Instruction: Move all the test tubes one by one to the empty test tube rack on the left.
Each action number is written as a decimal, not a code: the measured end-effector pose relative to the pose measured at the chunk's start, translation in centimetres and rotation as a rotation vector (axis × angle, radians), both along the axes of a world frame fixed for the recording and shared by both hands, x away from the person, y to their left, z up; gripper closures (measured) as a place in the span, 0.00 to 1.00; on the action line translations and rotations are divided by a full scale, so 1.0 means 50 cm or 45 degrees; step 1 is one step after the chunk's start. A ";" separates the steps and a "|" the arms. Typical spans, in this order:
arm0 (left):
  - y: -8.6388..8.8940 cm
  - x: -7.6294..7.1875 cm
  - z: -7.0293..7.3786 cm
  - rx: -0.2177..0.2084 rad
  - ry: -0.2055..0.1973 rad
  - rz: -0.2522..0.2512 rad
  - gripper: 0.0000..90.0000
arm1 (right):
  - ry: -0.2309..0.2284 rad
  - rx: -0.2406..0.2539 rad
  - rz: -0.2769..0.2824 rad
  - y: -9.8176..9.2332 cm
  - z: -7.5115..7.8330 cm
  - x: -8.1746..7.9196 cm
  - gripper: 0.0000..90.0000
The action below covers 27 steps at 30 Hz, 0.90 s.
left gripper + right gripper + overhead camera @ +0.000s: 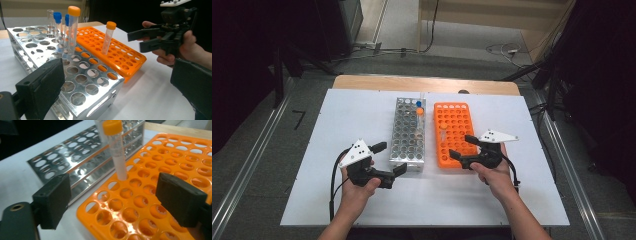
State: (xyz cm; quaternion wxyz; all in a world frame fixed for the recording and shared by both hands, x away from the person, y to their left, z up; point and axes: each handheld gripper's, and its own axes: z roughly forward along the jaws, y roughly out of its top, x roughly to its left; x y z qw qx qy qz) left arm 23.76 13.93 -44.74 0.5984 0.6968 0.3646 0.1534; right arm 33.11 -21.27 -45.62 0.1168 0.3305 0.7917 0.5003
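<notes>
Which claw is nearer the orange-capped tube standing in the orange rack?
Right. The right claw sits open at the orange rack's near end, facing the tube. The left claw is beyond the metal rack.

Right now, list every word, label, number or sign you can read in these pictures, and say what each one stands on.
None can be read.
Metal rack: bare, no lettering.
Orange rack: no numbers or letters visible by the holes.
Orange-capped tube in the orange rack: any print or scale is too blurred to read.
Blue-capped tubes: no label visible.
Grey plate on the right hand-held gripper: dark dots, no text.
</notes>
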 end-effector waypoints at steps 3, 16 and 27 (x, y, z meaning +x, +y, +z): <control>0.002 0.000 0.000 -0.008 0.002 0.002 0.00 | 0.010 -0.010 -0.049 0.013 -0.004 0.011 0.27; 0.003 -0.002 0.002 -0.015 -0.002 0.001 0.00 | 0.046 -0.117 -0.153 0.086 -0.022 0.044 0.58; 0.002 -0.002 0.003 -0.018 0.001 0.001 0.00 | 0.075 -0.221 -0.220 0.121 -0.023 0.052 0.74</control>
